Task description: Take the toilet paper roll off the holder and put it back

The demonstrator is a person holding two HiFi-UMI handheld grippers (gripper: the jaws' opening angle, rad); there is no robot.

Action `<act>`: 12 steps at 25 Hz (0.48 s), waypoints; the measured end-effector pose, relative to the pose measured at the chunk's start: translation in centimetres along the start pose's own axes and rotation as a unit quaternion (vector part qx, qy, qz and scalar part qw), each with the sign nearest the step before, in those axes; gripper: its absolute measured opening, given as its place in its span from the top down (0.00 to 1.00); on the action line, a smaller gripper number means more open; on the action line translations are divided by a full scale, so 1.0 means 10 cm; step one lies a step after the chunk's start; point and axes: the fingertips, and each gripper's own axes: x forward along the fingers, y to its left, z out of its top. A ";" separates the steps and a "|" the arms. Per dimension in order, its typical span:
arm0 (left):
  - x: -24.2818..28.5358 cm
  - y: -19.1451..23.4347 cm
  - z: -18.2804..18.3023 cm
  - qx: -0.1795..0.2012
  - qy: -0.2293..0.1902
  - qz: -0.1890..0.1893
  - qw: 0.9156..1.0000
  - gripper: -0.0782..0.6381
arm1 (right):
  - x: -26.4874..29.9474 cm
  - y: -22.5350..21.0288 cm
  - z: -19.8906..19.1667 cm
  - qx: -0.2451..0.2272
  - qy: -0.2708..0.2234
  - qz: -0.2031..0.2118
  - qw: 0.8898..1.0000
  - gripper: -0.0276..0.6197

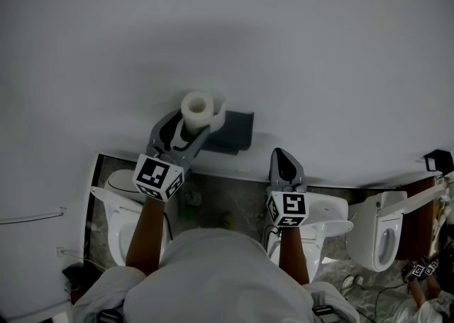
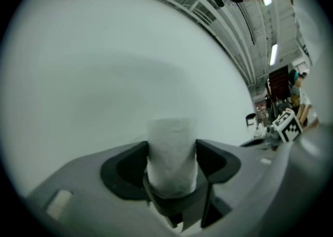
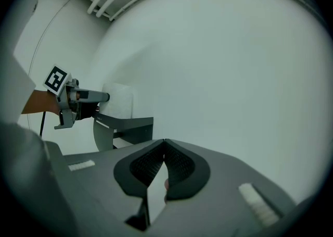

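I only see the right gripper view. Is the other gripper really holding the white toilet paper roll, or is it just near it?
Observer: It seems to be holding it. In the left gripper view, the toilet paper roll sits between the jaws of the left gripper, with both pads against its sides.
Operator: Which way is the roll turned?
Observer: Upright. The head view shows its hollow core facing up, next to the dark wall holder.
Operator: What's underneath?
Observer: A white toilet on the floor.
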 end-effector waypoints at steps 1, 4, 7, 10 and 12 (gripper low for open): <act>0.01 0.00 0.00 0.000 0.000 0.000 1.000 0.49 | 0.01 -0.01 0.00 0.001 0.000 0.000 1.000 0.95; 0.05 0.01 -0.01 0.000 0.000 0.001 1.000 0.48 | 0.02 -0.05 -0.01 0.000 0.001 -0.001 1.000 0.95; 0.09 0.01 -0.01 0.000 0.000 0.001 1.000 0.46 | 0.03 -0.08 -0.02 0.000 0.002 -0.001 1.000 0.95; 0.12 0.02 -0.02 -0.001 0.000 0.002 1.000 0.46 | 0.03 -0.09 -0.03 0.000 0.003 0.000 1.000 0.95; 0.14 0.02 -0.02 -0.002 0.001 0.002 1.000 0.45 | 0.03 -0.11 -0.03 -0.001 0.004 -0.001 1.000 0.95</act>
